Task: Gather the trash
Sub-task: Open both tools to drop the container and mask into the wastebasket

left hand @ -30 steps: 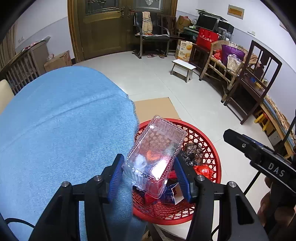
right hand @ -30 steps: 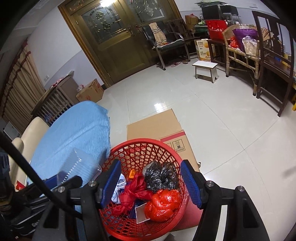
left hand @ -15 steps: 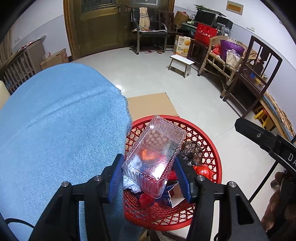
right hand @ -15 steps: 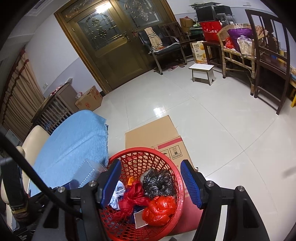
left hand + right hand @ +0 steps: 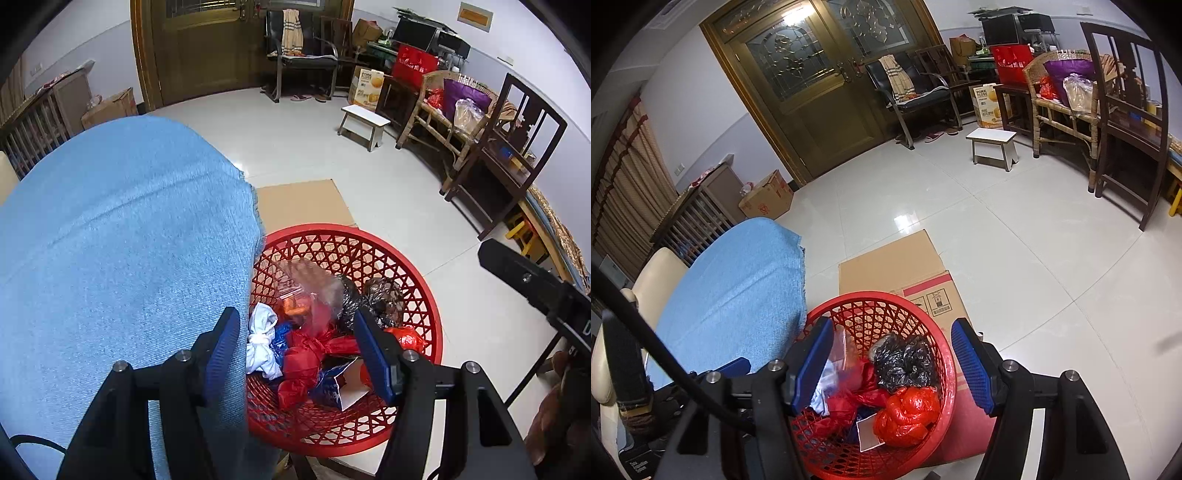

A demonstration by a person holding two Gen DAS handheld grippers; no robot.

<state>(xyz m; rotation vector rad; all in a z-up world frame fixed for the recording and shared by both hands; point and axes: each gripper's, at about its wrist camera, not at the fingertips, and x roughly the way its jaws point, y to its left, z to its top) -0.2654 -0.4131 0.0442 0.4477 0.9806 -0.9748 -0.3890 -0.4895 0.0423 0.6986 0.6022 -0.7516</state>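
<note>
While both cameras look down past the blue cloth [image 5: 122, 266] to the basket [image 5: 421, 291], each shows a different part of the room. Only the right wrist view takes in the whole glazed double door [image 5: 812, 77], the curtain [image 5: 624, 177] at far left and the cream chair [image 5: 653, 273] whose edge shows beside the cloth. Flat cardboard [image 5: 890, 266] lies on the floor behind the basket, and only this view shows its printed red panel.

Seen from the left wrist, the red basket stands against the cloth's right edge and holds a heap of trash. A clear tray [image 5: 310, 284], blurred, sits inside it near the back rim, on top of the black bags [image 5: 369, 299]. The right wrist view shows that tray only as a pale smear at the basket's left side. White wrapping [image 5: 262, 339], a red bag [image 5: 306, 350] and a small carton [image 5: 343, 384] lie nearer the front.

Above the heap, the left hand-held gripper [image 5: 299, 350] has its jaws opening, with nothing pressed between the pads; the tray is clear of them. The right hand-held gripper [image 5: 894, 362] is released over the basket, grasping nothing. In the left wrist view a hand [image 5: 557, 410] shows at the lower right edge.
</note>
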